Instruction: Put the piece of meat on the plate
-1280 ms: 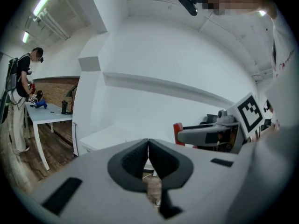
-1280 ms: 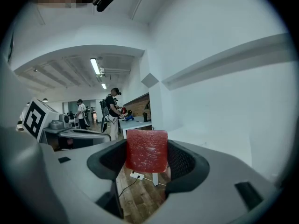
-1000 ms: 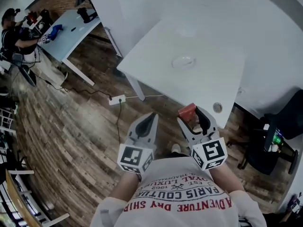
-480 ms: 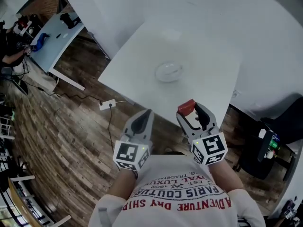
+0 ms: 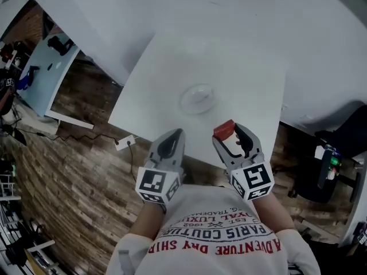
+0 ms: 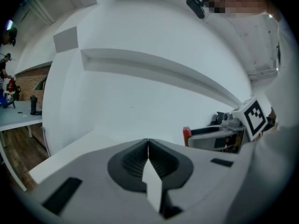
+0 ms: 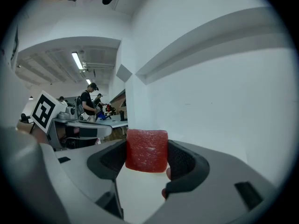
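My right tool [image 5: 230, 136] pinches the piece of meat [image 7: 146, 150] between its two ribbed dark pads. The meat is a red block with rounded corners and a moist, faintly speckled face. Its flanks are covered by the pads. My left tool [image 6: 148, 148] has its jaws pressed together, tip to tip, with nothing between them. Both tools are grey moulded plastic, and each carries a cube with black-and-white square markers.

The plate [image 5: 198, 98] is round, pale and shallow. It is hard to make out against the white desk [image 5: 166, 79], and only the head view shows it. The meat is held in the air on my side of the plate, over the near desk edge and apart from the plate. The left tool lies to the left of the meat, also on my side of the plate.

My shirt [image 5: 218, 234] carries red print, upside down in the head view. It reads in part "PARIS COUTUR", and the rest is cut off. A wood-plank floor [image 5: 74, 171] lies left of the desk.
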A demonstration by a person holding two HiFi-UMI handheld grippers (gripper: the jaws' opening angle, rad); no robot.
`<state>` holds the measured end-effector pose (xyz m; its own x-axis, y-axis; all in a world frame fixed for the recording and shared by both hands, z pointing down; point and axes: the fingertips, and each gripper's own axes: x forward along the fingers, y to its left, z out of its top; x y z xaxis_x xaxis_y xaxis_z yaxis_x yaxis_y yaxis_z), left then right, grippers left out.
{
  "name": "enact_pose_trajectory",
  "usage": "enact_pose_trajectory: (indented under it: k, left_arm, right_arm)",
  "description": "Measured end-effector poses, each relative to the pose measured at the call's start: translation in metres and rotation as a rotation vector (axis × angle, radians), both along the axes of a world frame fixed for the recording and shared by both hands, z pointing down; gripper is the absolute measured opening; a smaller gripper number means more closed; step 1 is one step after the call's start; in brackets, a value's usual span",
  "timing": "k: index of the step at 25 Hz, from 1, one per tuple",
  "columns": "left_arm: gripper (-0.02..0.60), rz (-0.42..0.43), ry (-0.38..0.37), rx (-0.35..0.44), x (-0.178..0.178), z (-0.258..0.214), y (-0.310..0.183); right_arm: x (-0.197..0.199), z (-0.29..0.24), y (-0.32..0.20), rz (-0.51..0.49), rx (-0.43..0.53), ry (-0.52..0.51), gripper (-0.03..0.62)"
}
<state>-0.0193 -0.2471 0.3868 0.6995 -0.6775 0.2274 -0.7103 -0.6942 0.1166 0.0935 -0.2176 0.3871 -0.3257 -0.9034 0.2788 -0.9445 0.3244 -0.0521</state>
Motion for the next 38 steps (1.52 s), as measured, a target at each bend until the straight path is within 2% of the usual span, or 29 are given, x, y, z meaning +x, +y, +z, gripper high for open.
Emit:
enact_pose_trajectory:
  k: [8,13,17,20,26,30,38]
  left_arm:
    - [0.006,0.18,0.013,-0.01,0.005,-0.008,-0.102]
    - [0.006,0.285,0.016,-0.052,0.005,0.001,-0.153]
    - [0.006,0.384,0.004,-0.104,0.001,0.016,-0.181]
    - [0.006,0.412,-0.01,-0.122,0.001,0.028,-0.201]
    - [0.006,0.484,-0.026,-0.173,0.011,0.055,-0.215]
    - [0.006,0.503,-0.055,-0.226,0.012,0.08,-0.212]
    - [0.006,0.516,-0.109,-0.292,0.021,0.123,-0.212]
  right_arm:
    - [-0.002,-0.002,-0.076,0.18,-0.043,-0.011,0.279]
    - [-0.005,0.005,-0.117,0.3,-0.088,-0.066,0.279]
    - [-0.011,0.018,-0.144,0.39,-0.135,-0.062,0.279]
    - [-0.012,0.034,-0.165,0.41,-0.179,-0.041,0.279]
    - [-0.01,0.072,-0.172,0.464,-0.326,-0.026,0.279]
    - [-0.011,0.106,-0.175,0.455,-0.417,0.005,0.279]
    - [-0.006,0.166,-0.189,0.443,-0.538,0.019,0.279]
